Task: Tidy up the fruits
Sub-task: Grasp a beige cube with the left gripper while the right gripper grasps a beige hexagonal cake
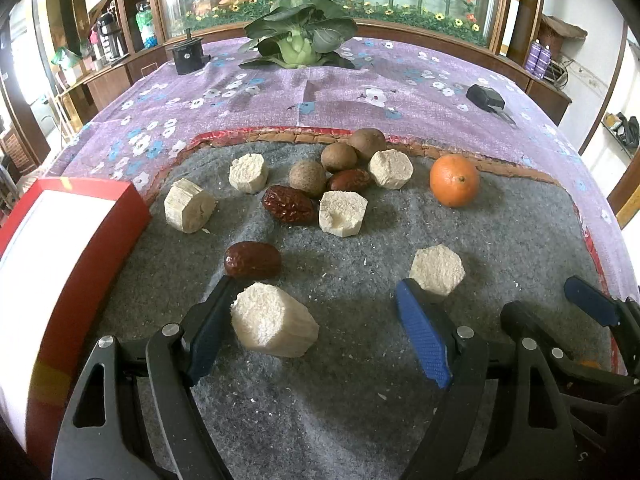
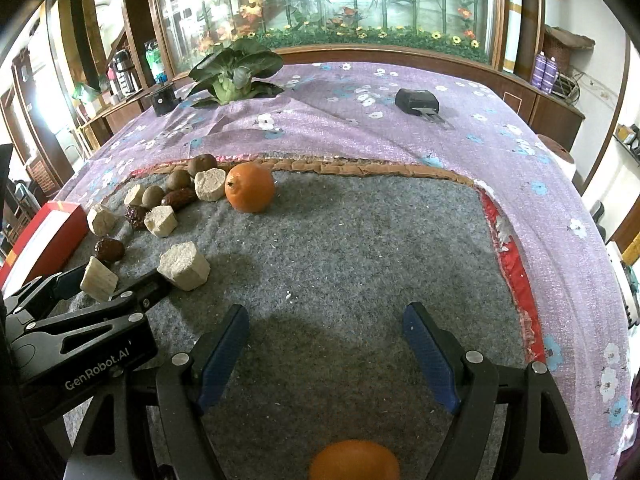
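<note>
My left gripper [image 1: 316, 304] is open over a grey felt mat [image 1: 360, 380]. A pale sugarcane chunk [image 1: 274, 320] lies between its fingers, close to the left finger. Another chunk [image 1: 438, 270] lies just beyond the right fingertip. Further off are several more chunks, red dates [image 1: 252, 260], brown round fruits [image 1: 308, 178] and an orange [image 1: 455, 180]. My right gripper [image 2: 326, 324] is open and empty over bare mat. A second orange [image 2: 354, 460] lies low between its fingers, by the camera. The first orange [image 2: 250, 187] and the fruit cluster [image 2: 172, 204] lie far left. The left gripper [image 2: 116, 286] shows there around a chunk.
A red and white box [image 1: 60, 264] stands at the mat's left edge. The mat lies on a purple flowered cloth [image 1: 280, 92]. A leafy green vegetable [image 1: 298, 36], a black cylinder [image 1: 188, 54] and a black device [image 1: 486, 98] sit at the far side.
</note>
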The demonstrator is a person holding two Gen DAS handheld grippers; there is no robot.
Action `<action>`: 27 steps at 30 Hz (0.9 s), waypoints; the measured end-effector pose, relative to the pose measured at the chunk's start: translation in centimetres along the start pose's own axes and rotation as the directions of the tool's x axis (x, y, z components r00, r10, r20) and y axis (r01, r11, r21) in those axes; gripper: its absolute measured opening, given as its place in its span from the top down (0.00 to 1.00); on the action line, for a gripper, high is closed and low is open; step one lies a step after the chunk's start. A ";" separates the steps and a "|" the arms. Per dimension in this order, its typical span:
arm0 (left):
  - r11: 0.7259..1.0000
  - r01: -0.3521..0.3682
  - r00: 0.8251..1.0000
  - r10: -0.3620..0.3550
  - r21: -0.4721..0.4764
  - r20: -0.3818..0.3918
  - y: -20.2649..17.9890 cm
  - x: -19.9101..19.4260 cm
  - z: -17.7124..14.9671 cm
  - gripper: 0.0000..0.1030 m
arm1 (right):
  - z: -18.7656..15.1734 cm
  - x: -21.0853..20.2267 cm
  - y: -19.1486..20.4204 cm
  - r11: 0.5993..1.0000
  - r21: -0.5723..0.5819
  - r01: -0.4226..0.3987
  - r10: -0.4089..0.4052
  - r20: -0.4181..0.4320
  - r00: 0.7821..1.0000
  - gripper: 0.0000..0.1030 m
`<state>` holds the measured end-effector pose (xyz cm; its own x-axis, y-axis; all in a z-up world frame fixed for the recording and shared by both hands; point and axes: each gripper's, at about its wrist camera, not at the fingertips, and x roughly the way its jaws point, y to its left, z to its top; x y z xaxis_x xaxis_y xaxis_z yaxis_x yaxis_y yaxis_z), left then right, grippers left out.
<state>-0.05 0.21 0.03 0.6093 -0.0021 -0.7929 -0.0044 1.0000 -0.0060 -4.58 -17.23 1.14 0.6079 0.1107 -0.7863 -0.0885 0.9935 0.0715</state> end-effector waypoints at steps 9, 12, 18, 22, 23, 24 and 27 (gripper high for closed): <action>1.000 0.000 1.000 0.000 0.000 0.000 0.0 0.0 0.0 0.21 | 0.0 0.0 0.0 1.000 0.000 0.000 0.000 0.000 1.000 0.23; 1.000 0.000 1.000 0.000 0.000 0.000 0.0 0.0 0.0 0.21 | 0.0 0.0 0.0 1.000 0.000 0.000 0.000 0.000 1.000 0.23; 1.000 0.000 1.000 0.000 0.000 0.000 0.0 0.0 0.0 0.21 | 0.0 0.0 0.1 1.000 0.000 0.000 0.000 0.000 1.000 0.23; 1.000 -0.001 1.000 0.001 0.002 -0.001 0.0 0.0 0.0 0.21 | 0.0 -0.1 0.1 1.000 -0.001 -0.001 0.001 0.002 1.000 0.23; 1.000 -0.002 1.000 0.002 0.012 -0.003 -0.1 0.0 0.0 0.21 | 0.0 0.0 -0.2 1.000 -0.002 -0.004 0.004 0.003 1.000 0.23; 1.000 0.003 1.000 -0.003 0.029 -0.008 -0.1 -0.1 0.0 0.21 | 0.0 0.0 -0.1 1.000 -0.003 -0.006 0.006 0.003 1.000 0.23; 0.995 0.060 0.997 -0.055 0.076 -0.059 0.3 -0.5 0.1 0.21 | 0.0 -0.8 -0.3 1.000 -0.016 -0.011 0.011 0.000 1.000 0.24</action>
<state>-0.27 0.51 0.44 0.5604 -0.0578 -0.8262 0.0925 0.9957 -0.0070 -5.05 -17.62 1.76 0.6069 0.1218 -0.7854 -0.1078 0.9917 0.0705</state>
